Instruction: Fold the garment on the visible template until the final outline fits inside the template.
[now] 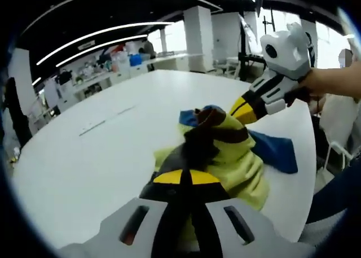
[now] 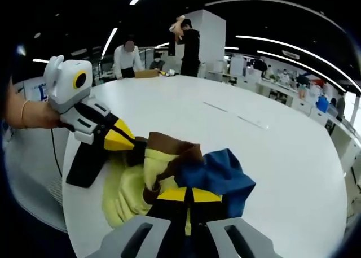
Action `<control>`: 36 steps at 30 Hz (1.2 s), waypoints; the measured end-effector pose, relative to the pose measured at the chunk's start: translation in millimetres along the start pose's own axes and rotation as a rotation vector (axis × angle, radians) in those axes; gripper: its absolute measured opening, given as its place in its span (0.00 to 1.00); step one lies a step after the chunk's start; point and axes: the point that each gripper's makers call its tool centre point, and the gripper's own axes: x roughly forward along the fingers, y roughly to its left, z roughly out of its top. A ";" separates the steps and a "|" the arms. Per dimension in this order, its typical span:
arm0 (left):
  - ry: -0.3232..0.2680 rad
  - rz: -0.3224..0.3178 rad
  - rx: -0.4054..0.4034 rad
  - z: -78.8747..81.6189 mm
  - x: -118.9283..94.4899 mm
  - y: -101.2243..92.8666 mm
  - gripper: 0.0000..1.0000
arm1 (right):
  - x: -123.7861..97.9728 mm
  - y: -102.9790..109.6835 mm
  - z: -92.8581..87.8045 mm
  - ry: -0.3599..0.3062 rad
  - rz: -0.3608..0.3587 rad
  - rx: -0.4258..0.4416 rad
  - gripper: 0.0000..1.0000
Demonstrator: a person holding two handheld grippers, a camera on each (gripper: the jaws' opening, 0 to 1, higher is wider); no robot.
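Closest to the lens in the left gripper view, the left tool (image 1: 181, 182) has its yellow-tipped jaws pressed together on a bunched fold of the garment (image 1: 225, 151), a crumpled yellow, brown and blue piece of clothing. It lies heaped on the white worktop (image 1: 101, 156) near the edge. From the right side of that view the right tool (image 1: 243, 110) reaches in, held by a hand (image 1: 333, 80), its tip buried in the upper folds.

Seen from the right gripper view, the right tool (image 2: 189, 197) is likewise clamped on the garment (image 2: 169, 173), with blue cloth just ahead of its jaws. The left tool (image 2: 121, 138) comes in from the left, its tip gripping the brown part. Two people (image 2: 128, 57) stand beyond the far edge of the worktop (image 2: 271, 151).
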 end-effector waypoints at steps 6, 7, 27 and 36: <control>-0.080 0.039 -0.015 22.2 -14.2 13.3 0.00 | -8.9 -6.3 11.3 -0.022 -0.013 0.001 0.00; -0.093 0.042 -0.022 25.2 -15.8 14.9 0.00 | -10.1 -7.0 13.6 -0.027 -0.015 0.002 0.00; -0.247 0.223 -0.168 54.2 -49.4 83.6 0.00 | -24.5 -53.3 58.6 -0.098 -0.077 0.047 0.00; -0.250 0.279 -0.207 49.7 -52.1 110.1 0.00 | -18.4 -77.0 75.9 -0.117 -0.109 0.035 0.00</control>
